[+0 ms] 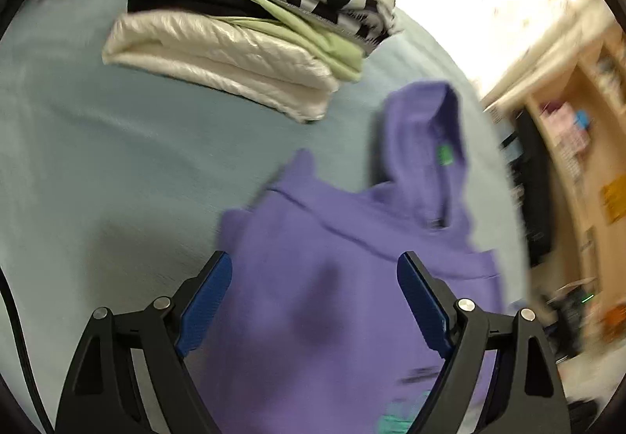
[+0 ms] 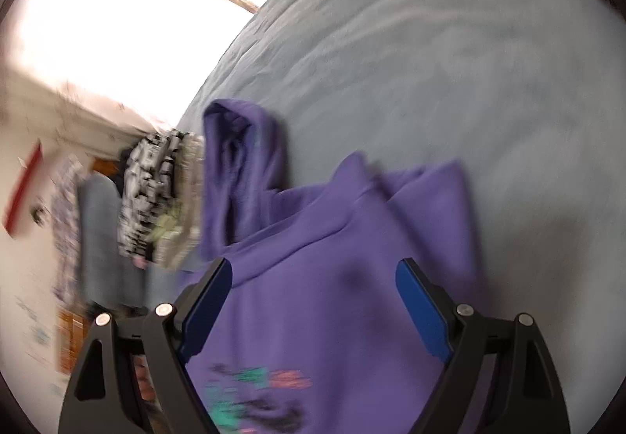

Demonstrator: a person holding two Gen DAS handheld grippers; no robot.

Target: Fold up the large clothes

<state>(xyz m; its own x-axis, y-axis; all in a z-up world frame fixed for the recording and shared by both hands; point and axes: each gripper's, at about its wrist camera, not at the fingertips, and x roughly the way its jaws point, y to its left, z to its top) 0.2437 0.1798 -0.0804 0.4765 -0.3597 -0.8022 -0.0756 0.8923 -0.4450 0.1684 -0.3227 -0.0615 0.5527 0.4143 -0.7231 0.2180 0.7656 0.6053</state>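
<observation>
1. Purple fleece hoodie (image 1: 332, 297) is laid flat on the pale blue-grey bed cover (image 1: 98, 180), printed side up, hood (image 1: 426, 144) extended away from the body; a flat spread is judged to suit folding.
2. Left gripper (image 1: 313, 301) is held above the hoodie's chest, blue-padded fingers wide apart, nothing clamped.
3. Right gripper (image 2: 313, 301) is likewise held above the hoodie, near the neckline, fingers wide apart, empty.
4. Both views are motion-blurred; contact with the fabric cannot be told, though dark shadows on the hoodie suggest the tools are close above it.
5. Stack of folded clothes (image 1: 250, 23) (white quilted piece at the bottom, green and black layers, black-and-white patterned piece on top) is seen beyond the hoodie's hood, apart from it; probably finished items set aside so the hoodie has room.
6. Multicolour print (image 2: 254, 391) lies on the hoodie's front, toward the hem end.
7. Sleeves appear tucked in beside the hoodie's shoulders, not certain.
8. Judgement: folding of the hoodie is at an early or middle stage; a grasp on an edge is likely needed next.
9. Risk: thick fleece may slip or bunch if pinched shallowly.
</observation>
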